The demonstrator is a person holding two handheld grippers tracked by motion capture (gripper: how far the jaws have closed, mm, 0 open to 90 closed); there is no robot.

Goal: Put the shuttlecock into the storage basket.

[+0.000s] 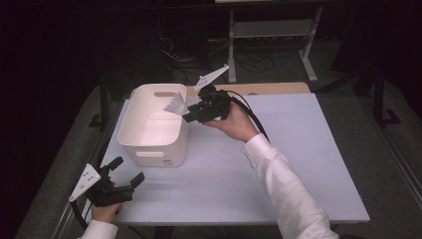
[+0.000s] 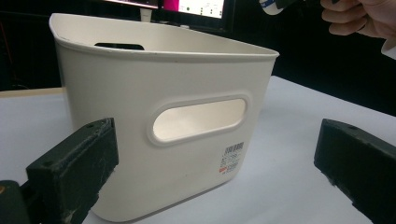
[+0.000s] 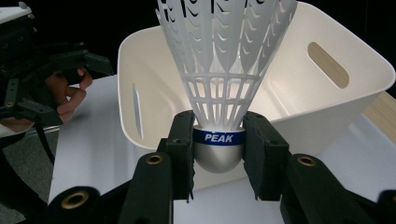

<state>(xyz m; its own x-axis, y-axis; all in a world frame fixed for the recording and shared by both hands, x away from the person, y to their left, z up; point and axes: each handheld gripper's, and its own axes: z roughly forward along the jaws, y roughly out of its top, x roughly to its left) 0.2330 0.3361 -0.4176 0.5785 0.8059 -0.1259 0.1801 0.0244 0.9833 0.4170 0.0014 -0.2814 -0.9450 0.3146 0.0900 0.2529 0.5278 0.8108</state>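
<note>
A white plastic shuttlecock [image 3: 219,79] with a silver cap and a blue PEAK band sits between the jaws of my right gripper [image 3: 218,145], which is shut on its cap. From above, the shuttlecock [image 1: 175,105] hangs over the right rim of a cream plastic bin [image 1: 152,124], skirt pointing into it, held by the right gripper [image 1: 191,113]. My left gripper [image 1: 127,172] rests near the table's front left corner, jaws open with nothing between them. It faces the bin [image 2: 163,116], whose handle slot and barcode label show.
The bin stands on a white table [image 1: 278,164] with bare surface to its right and front. A wooden strip [image 1: 259,88] runs along the far edge. A white metal frame [image 1: 271,30] and cables lie on the dark floor beyond.
</note>
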